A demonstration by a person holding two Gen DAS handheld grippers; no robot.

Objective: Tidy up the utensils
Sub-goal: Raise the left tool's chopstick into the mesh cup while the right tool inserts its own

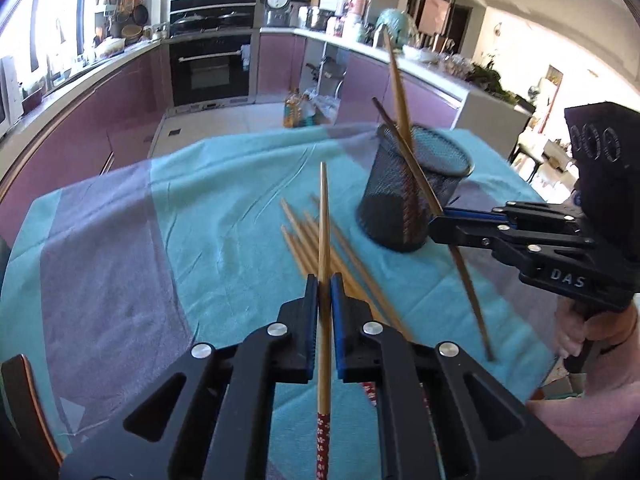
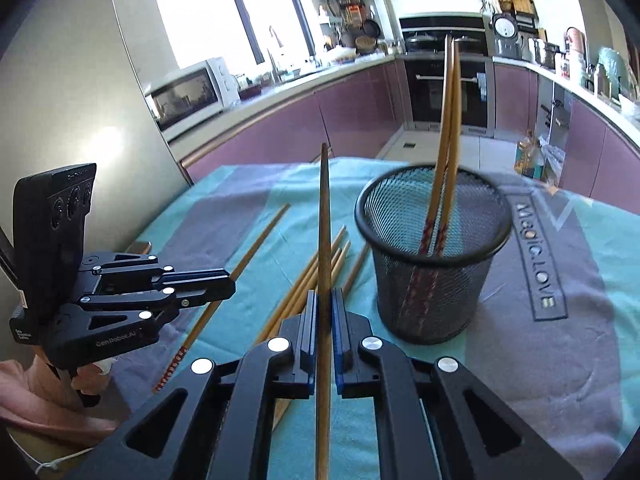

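Note:
A black mesh cup stands on the teal cloth with two chopsticks upright in it. My left gripper is shut on a light wooden chopstick pointing forward; it shows from the side in the right wrist view, left of the cup. My right gripper is shut on a darker chopstick held above the loose ones; in the left wrist view it sits beside the cup's right wall. Several loose chopsticks lie on the cloth between the grippers.
The table is covered by a teal and grey cloth with printed lettering at the right. Kitchen counters, an oven and a microwave are beyond the table. A chair edge is at the near left.

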